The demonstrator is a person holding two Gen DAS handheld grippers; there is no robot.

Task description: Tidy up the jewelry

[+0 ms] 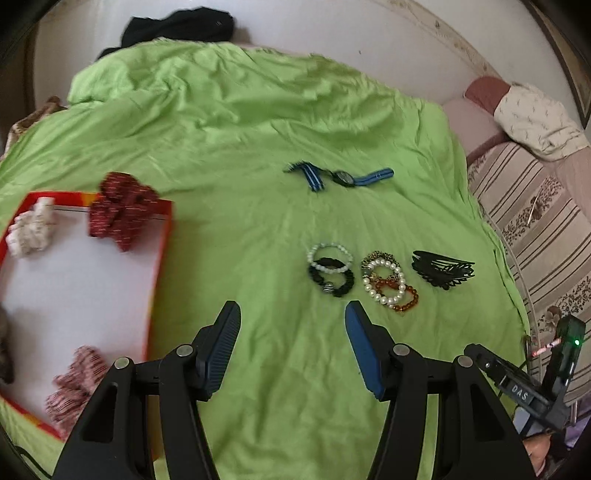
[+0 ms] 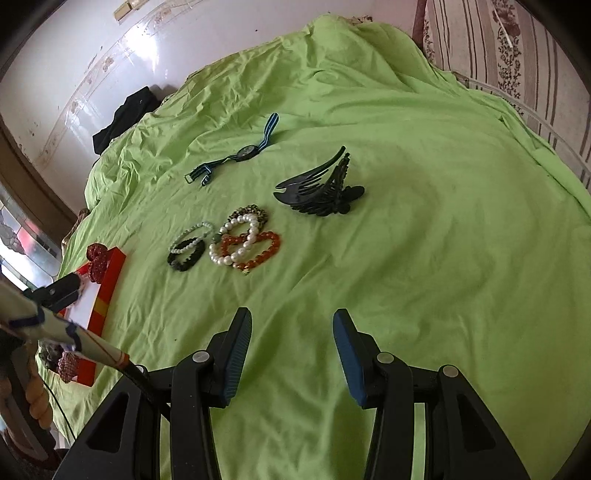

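— Nearest the lens, what are the tools doing?

— Both are spread wide with nothing between the fingers. The left gripper (image 1: 293,314) hangs above bare green bedsheet (image 1: 258,129), touching nothing; the right gripper (image 2: 291,321) does the same over its own stretch of sheet.

— And just beyond the left fingers?

— A small cluster of bracelets, near the sheet's right edge. A black beaded bracelet (image 1: 331,280) overlaps a pale bead bracelet (image 1: 328,254). Just beside them, a white pearl bracelet (image 1: 384,284) lies across an amber-orange bead bracelet (image 1: 400,301) and a leopard-patterned scrunchie (image 1: 380,258). To their right sits a black plastic claw hair clip (image 1: 443,271), apart from the bracelets.

— The left side?

— A flat white tray with a red rim (image 1: 162,236) rests at the sheet's left edge. A dark red scrunchie (image 1: 122,210) sits on its far rim, a cream scrunchie (image 1: 31,229) in the far left corner, a pink-and-white scrunchie (image 1: 74,384) at the near edge.

— Farther out?

— A wristwatch with a blue striped fabric strap (image 1: 341,177) lies stretched out past the bracelets, well apart from them. A black garment (image 1: 177,26) is bunched at the far edge.
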